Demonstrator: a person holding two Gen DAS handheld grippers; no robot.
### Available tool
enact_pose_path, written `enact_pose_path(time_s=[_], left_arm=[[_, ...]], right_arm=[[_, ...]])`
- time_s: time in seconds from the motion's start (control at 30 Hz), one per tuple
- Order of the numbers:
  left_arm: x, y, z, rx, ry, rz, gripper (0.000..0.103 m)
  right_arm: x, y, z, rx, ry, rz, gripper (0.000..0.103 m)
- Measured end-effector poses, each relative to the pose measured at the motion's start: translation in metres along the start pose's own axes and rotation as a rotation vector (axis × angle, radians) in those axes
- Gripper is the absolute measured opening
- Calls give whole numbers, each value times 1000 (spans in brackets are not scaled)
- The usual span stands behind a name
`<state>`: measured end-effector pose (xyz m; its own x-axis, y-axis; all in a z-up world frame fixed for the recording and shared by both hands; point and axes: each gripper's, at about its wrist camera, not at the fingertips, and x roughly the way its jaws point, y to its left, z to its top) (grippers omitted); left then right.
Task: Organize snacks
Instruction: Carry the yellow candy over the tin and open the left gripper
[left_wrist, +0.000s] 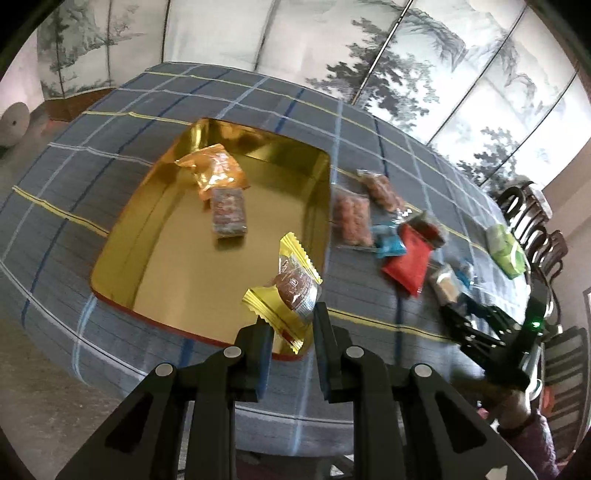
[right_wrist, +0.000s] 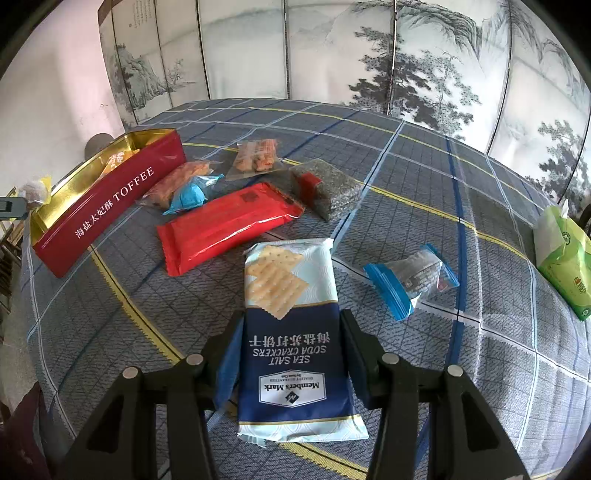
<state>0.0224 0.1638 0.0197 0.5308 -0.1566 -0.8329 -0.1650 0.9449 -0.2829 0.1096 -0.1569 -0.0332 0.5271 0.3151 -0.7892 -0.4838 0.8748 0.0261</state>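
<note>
Roughly a third done: two snacks in the toffee tin (left_wrist: 147, 206), many loose on the table.
Left gripper (left_wrist: 291, 325) pinches yellow candy (left_wrist: 291, 288) over tin; right gripper (right_wrist: 291, 332) clamps cracker pack (right_wrist: 291, 332) on the cloth.

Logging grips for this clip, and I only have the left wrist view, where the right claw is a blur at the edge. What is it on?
Observer: The right claw straddles a sea salt soda crackers pack, and its pads appear to press the pack's sides.
Operator: Any print on the outside of the tin?
Observer: Yes. The tin has a red side wall with TOFFEE in white letters.
</note>
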Motion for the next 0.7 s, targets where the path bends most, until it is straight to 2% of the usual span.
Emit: enact_pose_path(time_s=[0.4, 0.7], left_arm=[[7, 16, 10, 31, -40, 86, 18], [19, 30, 17, 34, -24, 124, 18]], right_arm=[[0, 0, 0, 0, -1, -1, 51], [0, 0, 0, 1, -1, -1, 51]])
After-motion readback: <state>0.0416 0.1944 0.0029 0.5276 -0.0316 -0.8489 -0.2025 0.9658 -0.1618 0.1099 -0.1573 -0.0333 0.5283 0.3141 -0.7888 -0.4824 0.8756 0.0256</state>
